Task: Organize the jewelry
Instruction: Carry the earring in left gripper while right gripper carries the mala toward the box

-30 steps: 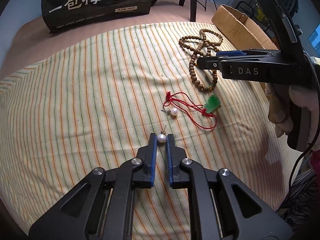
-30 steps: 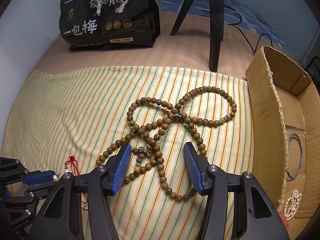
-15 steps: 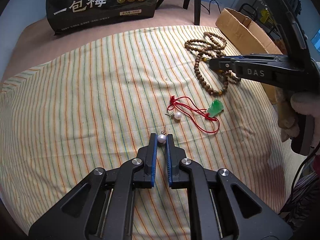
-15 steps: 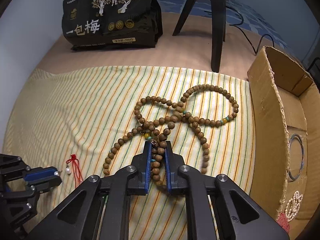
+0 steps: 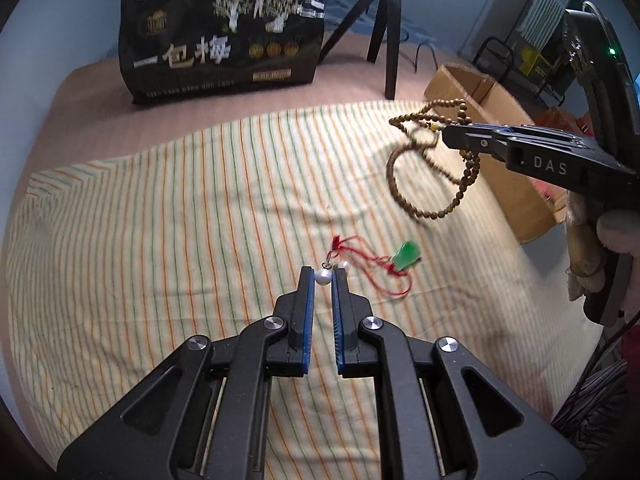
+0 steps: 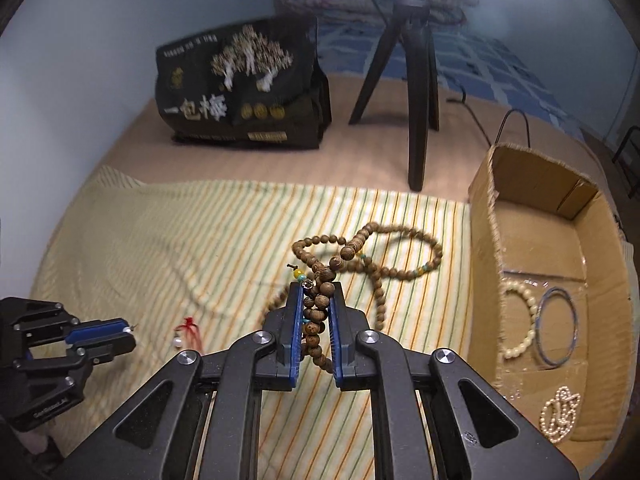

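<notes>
**Both grippers loaded, box is the obvious drop spot**

So the left gripper (image 5: 323, 278) has its fingers pinched narrow on a pearl earring (image 5: 322, 276), held right at the tips with the little hook sticking out the front. Makes sense to grab it at the tips, since it's tiny and would vanish deeper between the pads. The right gripper (image 6: 316, 300) is clamped on a wooden bead necklace (image 6: 372, 256), several strands bunched between the blue pads. In the left wrist view the loops dangle off the striped cloth (image 5: 160, 220), at about 2 o'clock from the left gripper. My guess is it's held by a bundle so the whole string comes up together.

Still on the cloth: a second pearl earring (image 6: 177, 343) and a red cord with a green pendant (image 5: 407, 255), just past the left fingertips toward 1 o'clock.

The cardboard box (image 6: 484, 216) sits at 3 o'clock in the right wrist view and already holds a cream bead bracelet (image 6: 524, 320), a thin bangle (image 6: 557, 327) and a pearl strand (image 6: 560, 410), so that's presumably where everything goes.

Hard to tell stuff: the hanging beads are motion-blurred in the left view, the lowest loops may still touch the cloth (can't say), and the box's right side is cut off. The second earring is nearly hidden behind the held one in the left view.
</notes>
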Motion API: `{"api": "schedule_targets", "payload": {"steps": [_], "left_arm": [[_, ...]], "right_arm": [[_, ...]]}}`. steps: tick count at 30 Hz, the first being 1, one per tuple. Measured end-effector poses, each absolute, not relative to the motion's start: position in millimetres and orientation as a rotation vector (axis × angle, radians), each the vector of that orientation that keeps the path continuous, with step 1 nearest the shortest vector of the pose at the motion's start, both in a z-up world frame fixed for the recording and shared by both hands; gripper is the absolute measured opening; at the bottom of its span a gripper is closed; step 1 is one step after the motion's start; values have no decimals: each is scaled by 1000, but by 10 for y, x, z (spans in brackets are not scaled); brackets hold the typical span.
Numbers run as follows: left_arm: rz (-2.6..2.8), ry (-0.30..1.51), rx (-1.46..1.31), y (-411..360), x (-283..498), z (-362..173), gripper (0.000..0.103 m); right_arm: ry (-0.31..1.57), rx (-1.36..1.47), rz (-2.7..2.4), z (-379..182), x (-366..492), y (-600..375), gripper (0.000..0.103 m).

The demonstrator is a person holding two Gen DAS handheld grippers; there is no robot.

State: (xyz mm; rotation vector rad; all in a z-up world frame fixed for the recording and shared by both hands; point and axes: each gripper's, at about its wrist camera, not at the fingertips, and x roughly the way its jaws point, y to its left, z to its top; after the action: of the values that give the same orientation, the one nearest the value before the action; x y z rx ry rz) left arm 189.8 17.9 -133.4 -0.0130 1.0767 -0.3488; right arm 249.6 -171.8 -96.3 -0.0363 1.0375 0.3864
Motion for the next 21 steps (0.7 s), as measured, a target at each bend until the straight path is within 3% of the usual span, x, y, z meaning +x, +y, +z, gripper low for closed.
{"api": "schedule_targets", "payload": {"steps": [21], "left_arm": [[-404, 898, -82, -76, 1830, -587, 6]], "right_arm": [[775, 88, 396, 185, 2145, -2366, 10]]}}
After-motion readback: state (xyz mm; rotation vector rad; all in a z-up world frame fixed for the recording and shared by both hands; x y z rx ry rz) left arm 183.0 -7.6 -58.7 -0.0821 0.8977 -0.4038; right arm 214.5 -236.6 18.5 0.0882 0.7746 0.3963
